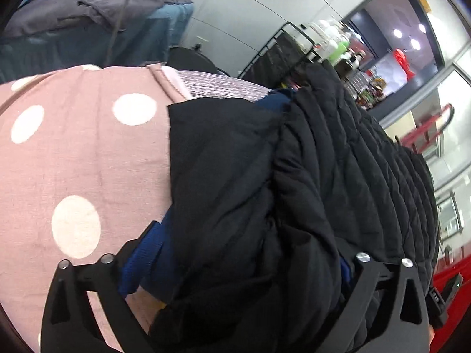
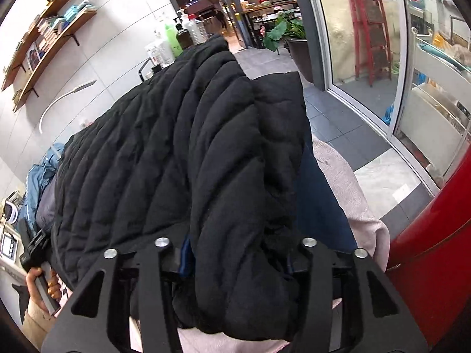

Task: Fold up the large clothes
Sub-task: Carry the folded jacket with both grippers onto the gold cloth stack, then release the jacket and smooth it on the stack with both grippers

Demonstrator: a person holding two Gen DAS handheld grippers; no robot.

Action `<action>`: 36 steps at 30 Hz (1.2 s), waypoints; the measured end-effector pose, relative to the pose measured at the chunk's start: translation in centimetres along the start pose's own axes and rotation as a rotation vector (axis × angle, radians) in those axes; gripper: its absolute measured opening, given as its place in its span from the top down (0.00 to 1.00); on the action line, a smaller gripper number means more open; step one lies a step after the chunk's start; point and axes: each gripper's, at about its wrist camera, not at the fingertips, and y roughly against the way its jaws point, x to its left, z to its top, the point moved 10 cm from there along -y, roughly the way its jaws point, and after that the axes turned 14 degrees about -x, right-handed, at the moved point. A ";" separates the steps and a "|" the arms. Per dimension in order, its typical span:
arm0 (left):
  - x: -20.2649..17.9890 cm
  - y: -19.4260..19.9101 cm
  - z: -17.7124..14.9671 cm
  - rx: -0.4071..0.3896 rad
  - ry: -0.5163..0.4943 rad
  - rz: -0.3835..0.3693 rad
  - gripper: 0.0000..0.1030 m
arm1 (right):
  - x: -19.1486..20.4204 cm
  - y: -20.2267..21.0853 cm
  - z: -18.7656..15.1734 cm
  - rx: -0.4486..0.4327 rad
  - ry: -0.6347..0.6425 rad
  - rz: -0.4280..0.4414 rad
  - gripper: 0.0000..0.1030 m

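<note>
Black quilted padded jacket | long axis runs ahead | bunched edge between right hand-held gripper jaws, half-open | left hand-held gripper wide, astride.

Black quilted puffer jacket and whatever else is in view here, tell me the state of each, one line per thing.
Black quilted puffer jacket: folded over, bunched, lying on the cloth.
Pink cloth with white polka dots: spread flat under the jacket.
Left gripper: jaws wide open, jacket edge between them, not pinched.
Right gripper: jaws part open, a jacket fold between them; grip unclear.
Grey garment: crumpled in a heap behind.
</note>
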 end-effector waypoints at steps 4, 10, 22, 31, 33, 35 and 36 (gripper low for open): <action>0.5 1.6 -0.6 -0.051 0.127 0.015 0.05 | -1.3 -0.2 -0.7 -0.016 -0.045 -0.031 0.29; -0.1 5.6 -1.0 -0.153 0.059 0.123 0.06 | -1.4 -0.4 -0.6 -0.013 -0.111 -0.052 0.16; 3.0 15.2 -1.5 -0.299 -0.155 0.437 0.06 | -2.2 8.5 4.6 -0.324 -0.081 -0.258 0.08; 0.0 19.3 -3.0 -0.317 -0.277 0.456 0.06 | 9.8 7.9 -0.4 -0.153 0.202 -0.019 0.05; -1.7 19.5 -4.2 -0.299 -0.351 0.443 0.06 | 12.7 7.6 -2.7 -0.102 0.267 0.019 0.05; -3.6 19.8 -5.6 -0.282 -0.424 0.415 0.06 | 15.2 7.3 -5.1 -0.051 0.337 0.052 0.05; -4.7 19.8 -6.5 -0.267 -0.465 0.395 0.06 | 16.7 7.2 -6.3 -0.023 0.384 0.068 0.05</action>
